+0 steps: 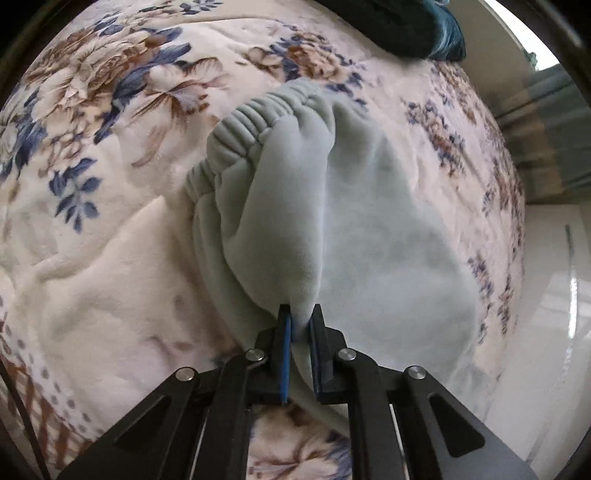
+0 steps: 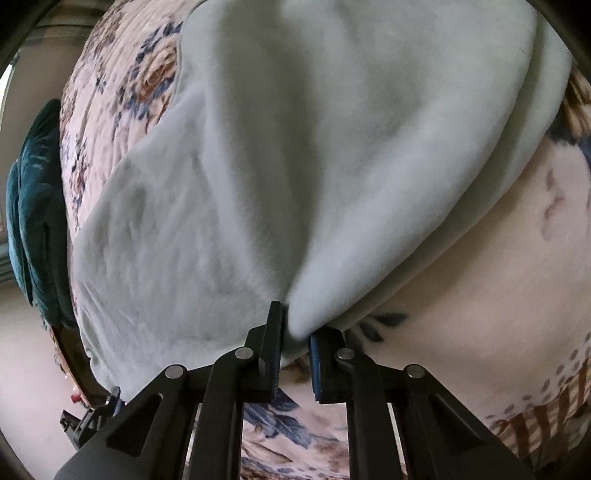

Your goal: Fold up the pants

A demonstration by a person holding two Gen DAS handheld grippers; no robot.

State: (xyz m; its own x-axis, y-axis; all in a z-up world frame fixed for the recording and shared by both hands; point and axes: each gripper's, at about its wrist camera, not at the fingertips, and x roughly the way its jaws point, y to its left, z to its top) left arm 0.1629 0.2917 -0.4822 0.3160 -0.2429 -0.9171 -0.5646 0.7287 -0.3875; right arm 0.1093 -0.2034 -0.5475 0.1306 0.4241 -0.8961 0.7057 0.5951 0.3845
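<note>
Pale grey-green fleece pants [image 1: 362,229] lie on a floral blanket [image 1: 96,177], with the gathered elastic waistband [image 1: 251,122] at the far end. My left gripper [image 1: 301,319] is shut on a pinch of the pants' near edge. In the right wrist view the same pants [image 2: 295,147] fill the upper frame, doubled over with a fold along the right. My right gripper [image 2: 297,325] is shut on a bunched fold of the pants' edge, just above the blanket [image 2: 480,277].
A dark teal cushion [image 1: 406,26] sits at the bed's far edge; it also shows in the right wrist view [image 2: 33,206]. The bed edge and shiny pale floor [image 1: 554,295] lie to the right. A curtain [image 1: 554,122] hangs beyond.
</note>
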